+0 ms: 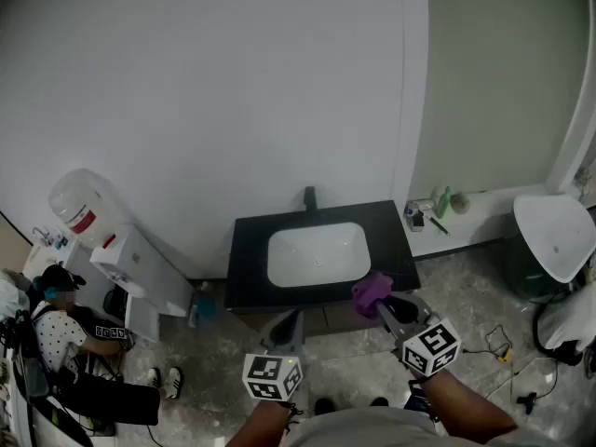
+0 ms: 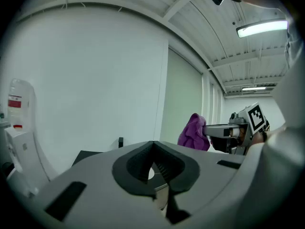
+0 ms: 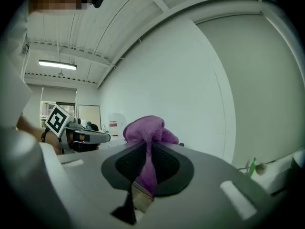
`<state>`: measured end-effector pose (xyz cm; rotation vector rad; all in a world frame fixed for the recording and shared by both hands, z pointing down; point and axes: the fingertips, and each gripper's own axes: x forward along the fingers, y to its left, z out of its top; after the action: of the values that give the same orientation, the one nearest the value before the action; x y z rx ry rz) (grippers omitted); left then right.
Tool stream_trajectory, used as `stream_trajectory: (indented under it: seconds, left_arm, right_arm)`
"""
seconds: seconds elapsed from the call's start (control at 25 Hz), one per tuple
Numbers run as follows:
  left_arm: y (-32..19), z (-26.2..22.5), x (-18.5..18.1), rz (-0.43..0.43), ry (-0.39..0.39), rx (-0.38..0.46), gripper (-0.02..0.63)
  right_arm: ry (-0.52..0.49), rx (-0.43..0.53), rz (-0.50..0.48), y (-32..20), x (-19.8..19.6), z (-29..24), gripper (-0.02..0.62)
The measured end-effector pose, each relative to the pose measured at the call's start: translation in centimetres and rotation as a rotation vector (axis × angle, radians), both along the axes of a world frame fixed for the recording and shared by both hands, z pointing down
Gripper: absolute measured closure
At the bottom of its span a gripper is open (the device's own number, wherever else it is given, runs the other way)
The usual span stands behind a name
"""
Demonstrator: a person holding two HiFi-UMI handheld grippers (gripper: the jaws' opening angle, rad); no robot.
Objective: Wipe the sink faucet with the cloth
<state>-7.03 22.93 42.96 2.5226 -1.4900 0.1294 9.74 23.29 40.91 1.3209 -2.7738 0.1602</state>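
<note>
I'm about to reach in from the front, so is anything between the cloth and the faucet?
Nothing visible. Only the open white basin lies between the purple cloth in the right gripper and the black faucet at the back.

Plain white wall (image 1: 186, 82), pale green panel (image 1: 503, 82), mottled grey floor (image 1: 470, 301), water dispenser (image 1: 140, 270) at left, ceiling strip light (image 2: 262, 27)

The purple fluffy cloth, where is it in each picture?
Head view: the purple fluffy cloth is low and right of centre, at the tip of the right gripper, over the black sink counter's front right corner.
Left gripper view: right of centre, on the other gripper's tip.
Right gripper view: dead centre, pinched between the jaws.
Shared landmark: the clear water bottle with a red label, left of the cloth in every view.
</note>
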Motion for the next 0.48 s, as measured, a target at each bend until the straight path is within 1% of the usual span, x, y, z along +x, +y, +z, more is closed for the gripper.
stream_trajectory:
  seconds: [0.48]
  left_arm:
    - [-1.2,0.9,-1.3,0.010,0.007,-0.020,0.600]
  right_arm:
    - [0.013,-0.011,0.013,-1.2,-1.1,0.8,0.558]
